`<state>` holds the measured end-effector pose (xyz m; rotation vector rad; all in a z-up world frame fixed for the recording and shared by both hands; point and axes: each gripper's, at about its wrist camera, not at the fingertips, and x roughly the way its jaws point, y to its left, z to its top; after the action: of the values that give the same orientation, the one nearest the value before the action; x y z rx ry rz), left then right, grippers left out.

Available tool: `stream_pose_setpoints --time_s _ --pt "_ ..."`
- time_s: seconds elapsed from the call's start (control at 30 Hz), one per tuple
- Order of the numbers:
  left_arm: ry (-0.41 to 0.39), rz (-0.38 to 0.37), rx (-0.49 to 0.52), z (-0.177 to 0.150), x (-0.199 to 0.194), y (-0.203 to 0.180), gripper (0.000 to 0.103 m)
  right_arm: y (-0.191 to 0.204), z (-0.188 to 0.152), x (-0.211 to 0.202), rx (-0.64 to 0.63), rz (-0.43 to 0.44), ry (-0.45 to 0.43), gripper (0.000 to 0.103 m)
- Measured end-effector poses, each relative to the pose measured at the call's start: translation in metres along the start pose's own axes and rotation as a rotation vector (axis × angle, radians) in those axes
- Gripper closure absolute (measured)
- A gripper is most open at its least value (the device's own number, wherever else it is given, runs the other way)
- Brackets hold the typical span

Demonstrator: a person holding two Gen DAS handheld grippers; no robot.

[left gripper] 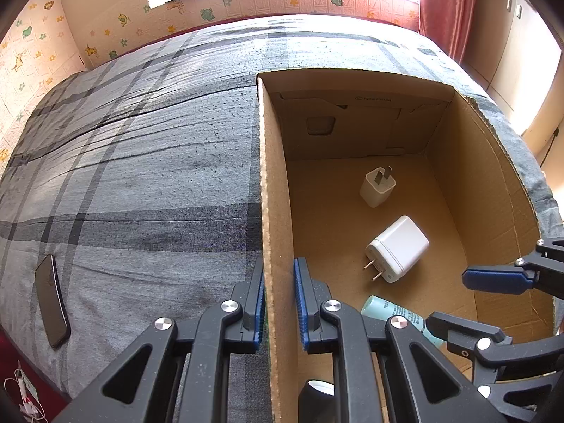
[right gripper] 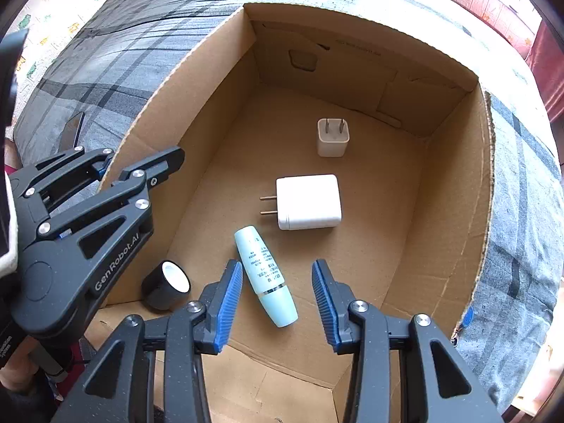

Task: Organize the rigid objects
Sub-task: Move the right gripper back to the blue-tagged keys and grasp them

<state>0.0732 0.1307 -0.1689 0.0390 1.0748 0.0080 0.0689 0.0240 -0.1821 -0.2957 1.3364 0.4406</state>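
Observation:
An open cardboard box [right gripper: 454, 190] stands on the bed. On its floor lie a small white charger [right gripper: 332, 137], a larger white charger [right gripper: 308, 201], a pale blue tube [right gripper: 266, 275] and a black cylinder with a white end [right gripper: 166, 285]. My right gripper [right gripper: 277, 299] is open and empty just above the tube. My left gripper [left gripper: 280, 303] is shut on the box's left wall [left gripper: 276, 211], one finger each side. In the left wrist view both chargers show, the larger [left gripper: 398, 248] and the smaller [left gripper: 377, 187], and the tube [left gripper: 387, 312] is partly hidden.
The box sits on a grey plaid bedsheet [left gripper: 141, 162]. A dark phone [left gripper: 52, 299] lies on the sheet near the bed's left edge. Cartoon-print wall panels and a red curtain [left gripper: 447, 3] stand behind the bed.

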Motion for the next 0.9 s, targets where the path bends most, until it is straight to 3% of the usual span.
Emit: stream_pose_setpoints --time_s 0.1,0.77,0.9 --pt "0.002 -0.001 -0.001 0.001 0.0 0.0 0.086 -0.005 -0.001 -0.009 -0.004 -0.017 -0.027 0.055" --pt "0.002 0.002 0.004 0.0 0.001 0.001 0.086 -0.055 -0.011 -0.081 0.078 -0.048 -0.186 0.003" --pt "0.002 0.004 0.004 0.0 0.001 0.0 0.086 -0.076 -0.016 -0.089 0.114 -0.066 -0.201 0.0"
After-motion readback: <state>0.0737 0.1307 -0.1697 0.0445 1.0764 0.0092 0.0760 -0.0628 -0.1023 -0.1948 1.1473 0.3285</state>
